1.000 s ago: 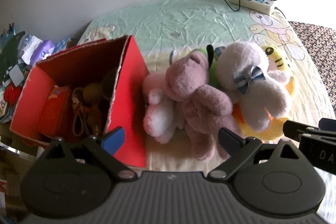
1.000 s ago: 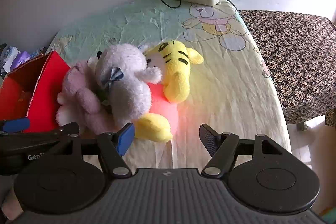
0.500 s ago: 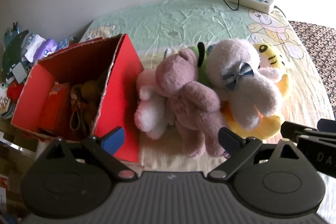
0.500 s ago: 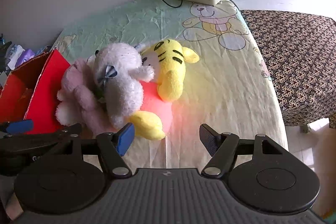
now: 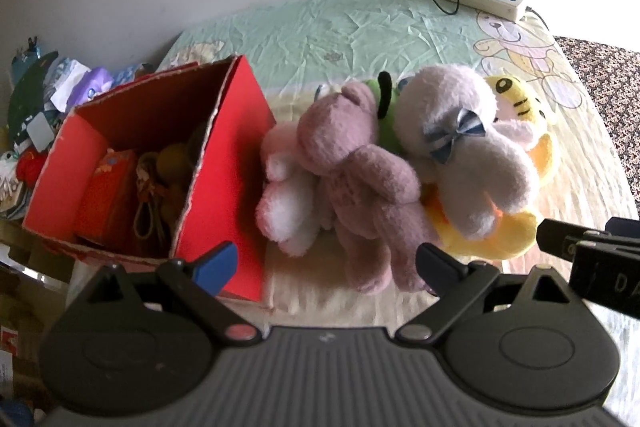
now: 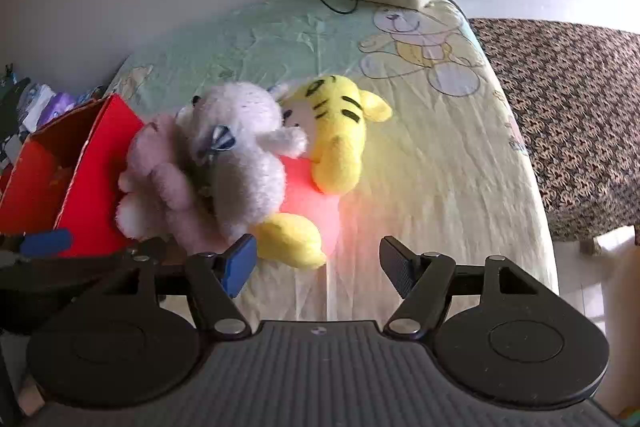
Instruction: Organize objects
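Both jaws spread wide, gripping nothing: left gripper (image 5: 326, 263) before the mauve bear (image 5: 352, 163), beside the red box (image 5: 160, 163); right gripper (image 6: 318, 261) near the yellow tiger (image 6: 336, 147).

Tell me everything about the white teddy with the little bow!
The white teddy is fluffy plush with a striped blue bow at its neck. It lies on top of the toy pile on the bed sheet, resting on the yellow tiger and touching the pink bear. No tool touches it.
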Demonstrator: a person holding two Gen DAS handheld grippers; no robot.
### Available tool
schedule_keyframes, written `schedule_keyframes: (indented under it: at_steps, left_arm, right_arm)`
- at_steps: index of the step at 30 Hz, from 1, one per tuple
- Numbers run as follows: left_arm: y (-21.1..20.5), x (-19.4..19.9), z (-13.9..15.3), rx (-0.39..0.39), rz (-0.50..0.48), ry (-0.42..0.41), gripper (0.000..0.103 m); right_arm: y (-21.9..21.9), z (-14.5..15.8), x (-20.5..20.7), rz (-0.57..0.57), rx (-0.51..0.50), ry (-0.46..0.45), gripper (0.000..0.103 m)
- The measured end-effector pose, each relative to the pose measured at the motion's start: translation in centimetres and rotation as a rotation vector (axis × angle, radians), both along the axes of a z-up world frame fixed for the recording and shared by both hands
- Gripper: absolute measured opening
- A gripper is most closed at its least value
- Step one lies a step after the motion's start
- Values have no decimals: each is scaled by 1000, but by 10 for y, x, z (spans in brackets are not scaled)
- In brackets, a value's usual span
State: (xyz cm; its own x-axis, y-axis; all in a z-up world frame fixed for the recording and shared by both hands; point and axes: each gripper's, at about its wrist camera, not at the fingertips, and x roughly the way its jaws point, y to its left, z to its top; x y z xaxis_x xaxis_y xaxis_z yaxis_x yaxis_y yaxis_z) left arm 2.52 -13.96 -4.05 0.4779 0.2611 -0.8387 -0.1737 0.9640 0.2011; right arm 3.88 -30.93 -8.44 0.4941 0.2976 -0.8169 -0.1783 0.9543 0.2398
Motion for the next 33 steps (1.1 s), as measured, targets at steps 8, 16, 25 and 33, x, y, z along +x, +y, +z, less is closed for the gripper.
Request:
schedule_keyframes:
  at_steps: [8,16,25,33]
  left_arm:
    - [0,3,3,2,-14,-13,96]
    - [-1,4,3,-6,-15,-8,97]
    - [-10,5,2,-9,-34,-12,97]
    - [0,0,7,-178,-116,-92,99]
  right_arm:
    - [3,2,1,4,4,-4,70]
    - [-1,-1,2,6,13,4,67]
    - [-16,4,7,1,76,-24,63]
    - [-34,0,23,-2,159,-30,57]
